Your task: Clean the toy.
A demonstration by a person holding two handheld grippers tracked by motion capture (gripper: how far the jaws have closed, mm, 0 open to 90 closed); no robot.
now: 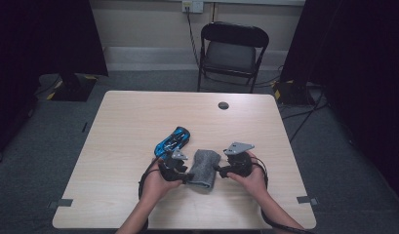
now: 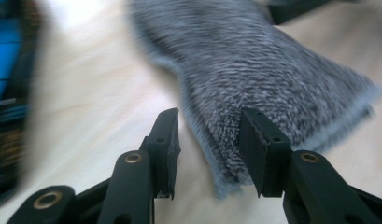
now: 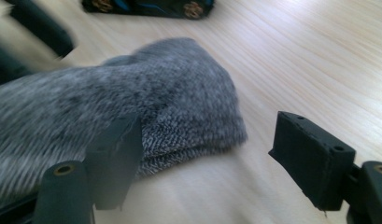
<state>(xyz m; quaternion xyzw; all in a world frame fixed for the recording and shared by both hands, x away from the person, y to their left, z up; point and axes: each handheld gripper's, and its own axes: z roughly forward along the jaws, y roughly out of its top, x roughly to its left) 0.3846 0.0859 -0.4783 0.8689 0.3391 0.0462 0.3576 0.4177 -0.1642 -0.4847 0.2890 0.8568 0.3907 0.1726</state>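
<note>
Fingers [image 2: 166,140] of my left gripper [image 2: 207,149] straddle the sock's [image 1: 205,168] near edge, spread, one pad against the knit. My right gripper's [image 3: 221,158] fingers [image 3: 310,158] stand wide beside its rounded end. Sock: grey, marled, soft, folded flat, lying mid-table [image 1: 138,112] between my hands, long axis running away from me. Motion blurs its weave. Beyond it sits a glossy blue toy car [image 1: 173,141], cut off in both gripper views.

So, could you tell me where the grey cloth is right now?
In the high view the grey cloth lies near the table's front edge, between the left gripper and right gripper, just right of the blue toy car.
</note>
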